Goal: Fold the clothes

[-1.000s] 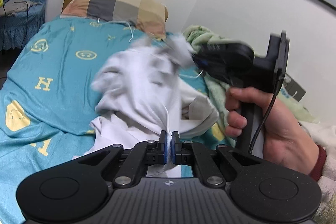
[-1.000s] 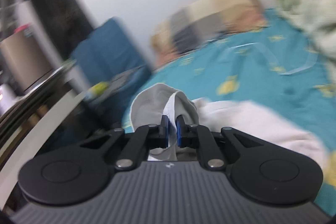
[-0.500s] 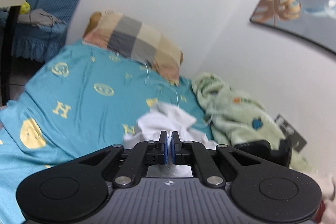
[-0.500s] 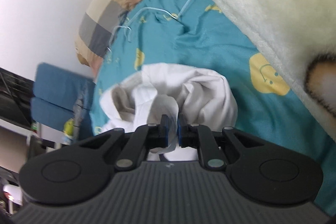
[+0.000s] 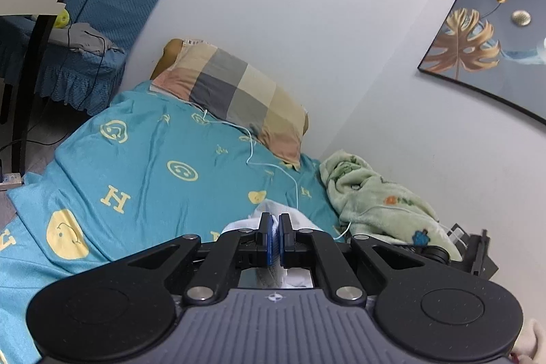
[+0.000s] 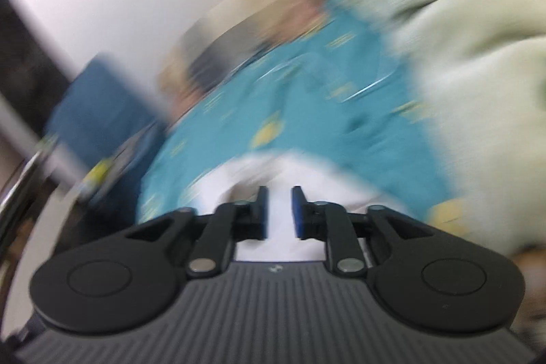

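Observation:
A white garment (image 5: 273, 210) lies bunched on the teal bedsheet (image 5: 143, 166), mostly hidden behind my left gripper (image 5: 275, 239). The left gripper is shut on a fold of the white garment. In the blurred right wrist view the white garment (image 6: 283, 169) lies just ahead of my right gripper (image 6: 279, 214), whose jaws stand apart with the cloth showing behind the gap. The right gripper also shows at the far right of the left wrist view (image 5: 471, 253), low beside the green blanket.
A checked pillow (image 5: 235, 94) lies at the head of the bed against the wall. A pale green blanket (image 5: 378, 203) is heaped along the right side. A thin white cable (image 5: 269, 164) runs over the sheet. A blue chair (image 5: 92, 33) stands at left.
My right gripper has opened and let go of the white garment, and it is swinging fast. My left gripper has stayed shut on the cloth and has tilted upward, so less garment shows.

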A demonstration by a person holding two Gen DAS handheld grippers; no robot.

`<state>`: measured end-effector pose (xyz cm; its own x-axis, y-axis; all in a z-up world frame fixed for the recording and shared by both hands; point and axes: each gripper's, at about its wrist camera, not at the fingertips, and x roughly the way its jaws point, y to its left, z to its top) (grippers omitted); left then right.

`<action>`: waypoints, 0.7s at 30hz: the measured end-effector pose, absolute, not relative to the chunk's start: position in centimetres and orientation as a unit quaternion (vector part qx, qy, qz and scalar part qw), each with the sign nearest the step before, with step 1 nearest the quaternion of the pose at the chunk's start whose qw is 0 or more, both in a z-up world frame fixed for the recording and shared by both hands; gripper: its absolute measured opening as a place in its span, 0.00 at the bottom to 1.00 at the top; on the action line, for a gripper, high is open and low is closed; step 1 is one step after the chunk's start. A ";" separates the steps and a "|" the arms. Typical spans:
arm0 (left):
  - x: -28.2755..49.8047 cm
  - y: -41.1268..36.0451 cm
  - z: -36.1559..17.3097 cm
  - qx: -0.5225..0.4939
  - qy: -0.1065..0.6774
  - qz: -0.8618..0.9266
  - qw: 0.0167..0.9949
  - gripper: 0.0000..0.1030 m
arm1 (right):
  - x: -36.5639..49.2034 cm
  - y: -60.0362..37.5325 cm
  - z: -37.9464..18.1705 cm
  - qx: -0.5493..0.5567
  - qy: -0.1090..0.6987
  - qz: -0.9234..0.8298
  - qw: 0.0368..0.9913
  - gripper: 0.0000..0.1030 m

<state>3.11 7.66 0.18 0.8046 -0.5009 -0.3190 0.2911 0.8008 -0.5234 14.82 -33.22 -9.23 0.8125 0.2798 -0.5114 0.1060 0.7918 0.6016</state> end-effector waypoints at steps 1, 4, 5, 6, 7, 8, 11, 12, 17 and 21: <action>3.1 7.7 0.1 -0.231 0.231 -0.212 0.921 0.04 | 15.3 -32.4 -9.5 0.315 0.314 0.082 0.892 0.46; 3.3 7.7 -0.3 -0.230 0.243 -0.202 0.921 0.04 | 16.0 -30.1 -9.7 0.257 0.342 0.122 0.896 0.58; 3.4 7.7 -0.4 -0.229 0.246 -0.198 0.921 0.04 | 16.0 -29.6 -9.6 0.239 0.346 0.126 0.898 0.58; 3.4 7.8 -0.4 -0.230 0.246 -0.195 0.921 0.04 | 15.9 -29.4 -9.4 0.225 0.350 0.127 0.900 0.58; 3.4 7.9 -0.4 -0.231 0.243 -0.192 0.922 0.04 | 15.8 -29.2 -9.3 0.213 0.351 0.127 0.903 0.58; 3.3 8.0 -0.4 -0.232 0.240 -0.190 0.923 0.04 | 15.7 -29.0 -9.0 0.199 0.351 0.129 0.906 0.58; 3.2 8.3 -0.2 -0.236 0.231 -0.189 0.925 0.04 | 14.8 -28.2 -8.6 0.163 0.358 0.137 0.909 0.58; 3.2 8.3 -0.1 -0.236 0.230 -0.190 0.925 0.04 | 14.8 -27.9 -8.7 0.150 0.361 0.139 0.910 0.58; 3.2 8.0 0.0 -0.230 0.229 -0.193 0.926 0.04 | 16.1 -25.9 -10.0 0.087 0.366 0.135 0.917 0.57; 3.4 7.6 -0.2 -0.218 0.237 -0.188 0.928 0.04 | 16.2 -25.1 -10.4 0.053 0.362 0.137 0.920 0.47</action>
<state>3.39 7.59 -0.16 0.8176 -0.4514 -0.3574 0.2451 0.8346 -0.4934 16.21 -25.08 -10.40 0.7000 0.2903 -0.6525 -0.2134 0.9569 0.1968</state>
